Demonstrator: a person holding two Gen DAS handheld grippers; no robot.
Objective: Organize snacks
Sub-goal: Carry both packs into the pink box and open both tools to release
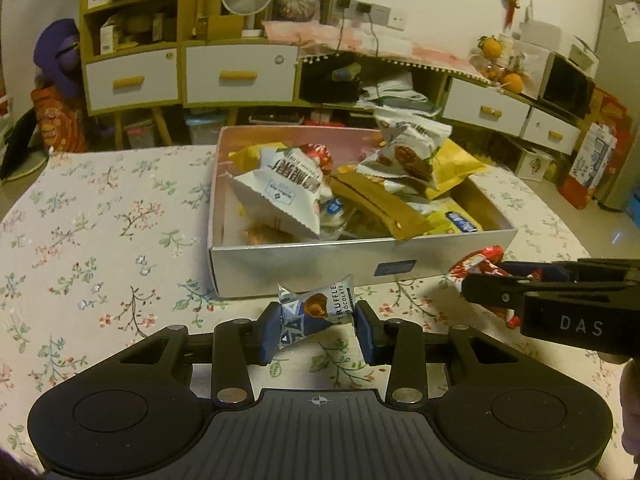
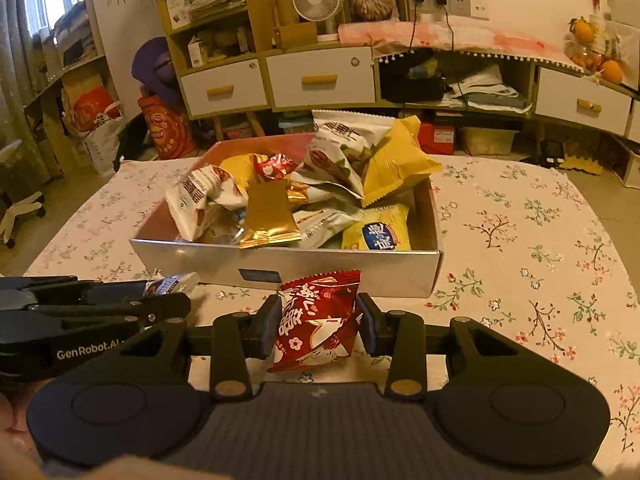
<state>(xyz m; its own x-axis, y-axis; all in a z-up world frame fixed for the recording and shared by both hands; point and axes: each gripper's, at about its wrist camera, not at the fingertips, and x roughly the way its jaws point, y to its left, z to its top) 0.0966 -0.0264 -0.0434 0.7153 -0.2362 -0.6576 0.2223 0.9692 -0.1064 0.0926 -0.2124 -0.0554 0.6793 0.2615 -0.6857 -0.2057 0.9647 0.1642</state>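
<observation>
A white cardboard box [image 1: 312,258] full of snack packets stands on the floral tablecloth; it also shows in the right wrist view [image 2: 344,270]. My left gripper [image 1: 318,326] is shut on a blue-and-silver truffle chocolate packet [image 1: 314,314], just in front of the box's near wall. My right gripper [image 2: 318,328] is shut on a red snack packet [image 2: 316,322], also in front of the box. In the left wrist view the right gripper [image 1: 486,294] comes in from the right with the red packet [image 1: 476,266]. In the right wrist view the left gripper [image 2: 168,300] shows at the left.
The box holds white, yellow and gold packets piled above its rim [image 2: 276,200]. The floral tablecloth [image 1: 100,240] spreads on both sides of the box. Cabinets with white drawers [image 1: 240,76] and clutter stand beyond the table's far edge.
</observation>
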